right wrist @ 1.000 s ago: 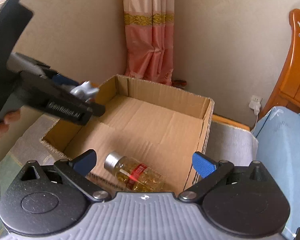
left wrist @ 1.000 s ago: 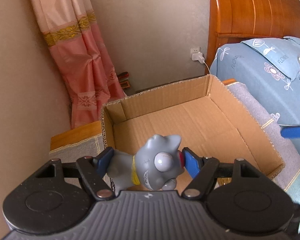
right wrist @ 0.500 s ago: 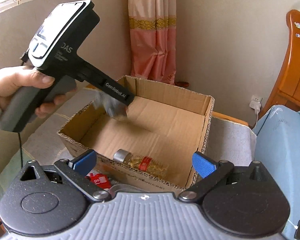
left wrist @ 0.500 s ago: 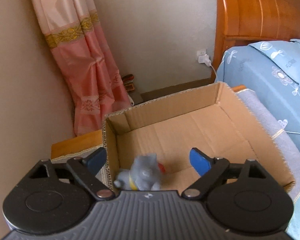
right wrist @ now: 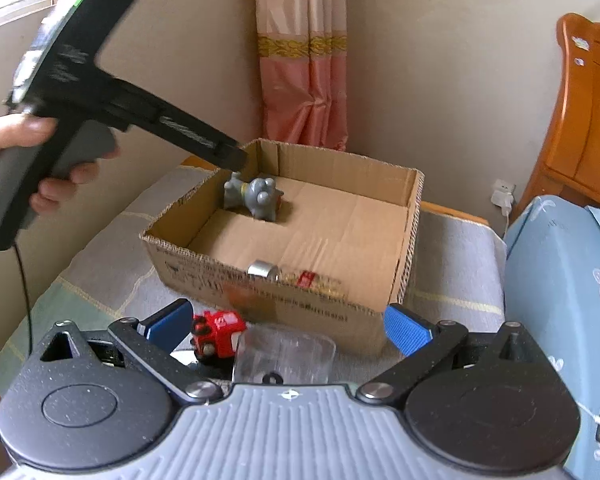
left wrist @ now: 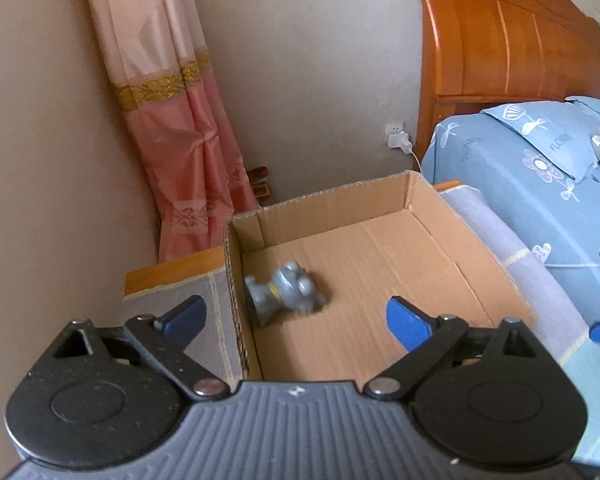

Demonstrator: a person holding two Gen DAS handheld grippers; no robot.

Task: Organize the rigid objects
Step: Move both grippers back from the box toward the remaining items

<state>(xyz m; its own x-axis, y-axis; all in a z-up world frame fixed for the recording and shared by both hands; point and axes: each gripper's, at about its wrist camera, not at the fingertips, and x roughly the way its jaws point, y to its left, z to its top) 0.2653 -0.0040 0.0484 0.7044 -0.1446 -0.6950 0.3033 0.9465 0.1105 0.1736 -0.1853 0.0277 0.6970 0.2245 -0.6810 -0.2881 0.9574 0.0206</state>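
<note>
Nearest the right tongs point(right wrist: 288, 322), which stand wide apart with nothing between the blue pads, a clear plastic cup point(right wrist: 286, 356) and a red toy vehicle point(right wrist: 217, 332) sit on the cloth-covered tabletop point(right wrist: 100, 272), just in front of the cardboard box point(right wrist: 284, 304). The cup looks thin-walled and light, likely to flex or skid under a hard squeeze, so a gentle hold across its wall near the rim seems safest. The toy vehicle looks like hard plastic, small and light; its blocky body offers flat sides for the pads.

Inside the box, against the near wall, a glass bottle point(right wrist: 300, 276) with a silver cap and red label lies on its side. Glass is stiff but breakable and smooth, so anything dropped in should land clear of it; its middle would be the place to clamp.

Farther in, near the far left corner, the grey figurine point(left wrist: 286, 294) lies tipped on the box floor beside the left wall. It appears rigid and smooth with rounded lumps, probably ceramic or hard vinyl, so it could chip; its narrow neck at the yellow collar gives the best purchase. The left tongs point(left wrist: 296, 316) are opening above it, empty, the figurine lying free below.

The rest of the box floor is bare cardboard.
</note>
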